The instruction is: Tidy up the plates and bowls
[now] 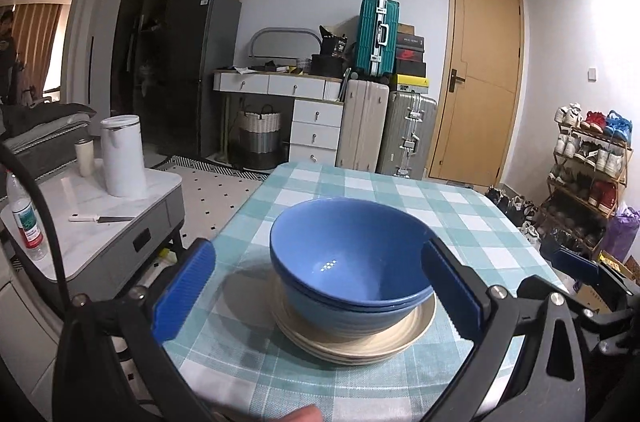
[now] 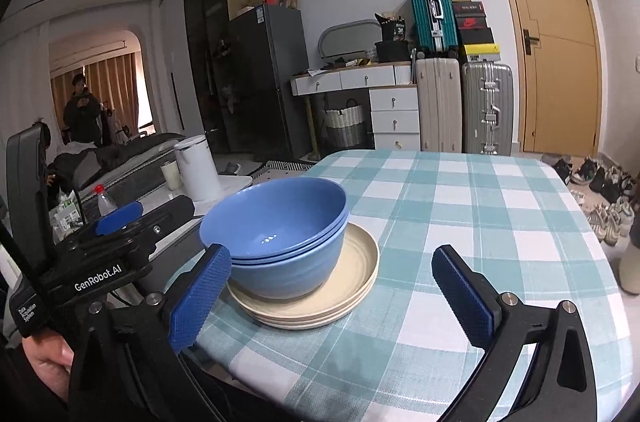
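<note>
The left gripper (image 1: 320,286) is held pointing slightly downward, its two blue-padded fingers (image 1: 184,292) spread wide apart with nothing pressed between the pads. A fingertip of the person's left hand (image 1: 302,415) is seen at the bottom edge of the left wrist view. The right gripper (image 2: 332,292) is likewise tilted a little downward and its jaws are spread wide, no pad being in contact with anything. In the right wrist view the left gripper is seen at the left, and part of the person's hand (image 2: 48,362) is seen beneath its black body.
</note>
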`<act>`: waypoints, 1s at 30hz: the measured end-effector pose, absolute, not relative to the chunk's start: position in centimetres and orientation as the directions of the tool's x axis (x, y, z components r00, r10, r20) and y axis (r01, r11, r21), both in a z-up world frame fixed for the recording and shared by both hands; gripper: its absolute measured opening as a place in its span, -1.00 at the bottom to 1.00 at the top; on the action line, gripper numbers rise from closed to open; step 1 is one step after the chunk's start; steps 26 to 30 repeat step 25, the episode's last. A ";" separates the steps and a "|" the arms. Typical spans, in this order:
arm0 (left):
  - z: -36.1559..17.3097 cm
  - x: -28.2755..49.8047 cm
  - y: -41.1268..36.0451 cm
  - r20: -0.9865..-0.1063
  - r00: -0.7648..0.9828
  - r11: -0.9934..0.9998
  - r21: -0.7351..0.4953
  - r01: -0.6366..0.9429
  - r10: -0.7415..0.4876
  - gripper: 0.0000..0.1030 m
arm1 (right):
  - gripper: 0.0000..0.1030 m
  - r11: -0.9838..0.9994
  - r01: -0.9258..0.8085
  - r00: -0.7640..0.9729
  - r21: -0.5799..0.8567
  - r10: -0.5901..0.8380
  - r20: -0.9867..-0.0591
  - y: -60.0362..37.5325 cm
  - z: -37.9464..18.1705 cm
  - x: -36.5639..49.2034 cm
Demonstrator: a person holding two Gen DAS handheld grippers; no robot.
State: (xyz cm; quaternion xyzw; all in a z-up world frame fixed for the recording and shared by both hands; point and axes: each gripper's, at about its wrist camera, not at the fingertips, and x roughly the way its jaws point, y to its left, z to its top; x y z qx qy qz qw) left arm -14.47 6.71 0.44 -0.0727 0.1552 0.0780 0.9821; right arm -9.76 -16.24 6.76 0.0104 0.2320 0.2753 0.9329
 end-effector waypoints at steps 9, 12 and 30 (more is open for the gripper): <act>0.4 -14.5 6.1 -0.316 0.939 0.980 -0.097 -0.174 0.136 1.00 | 0.98 0.846 -0.511 0.738 0.150 0.522 -0.428 -16.1 6.6 -9.6; 0.3 -14.4 6.0 -0.318 0.939 0.980 -0.097 -0.172 0.133 1.00 | 0.98 0.847 -0.502 0.736 0.173 0.524 -0.429 -16.4 6.6 -9.3; 0.2 -14.3 5.9 -0.319 0.939 0.982 -0.090 -0.165 0.129 1.00 | 0.98 0.850 -0.462 0.727 0.255 0.527 -0.440 -17.9 6.4 -8.2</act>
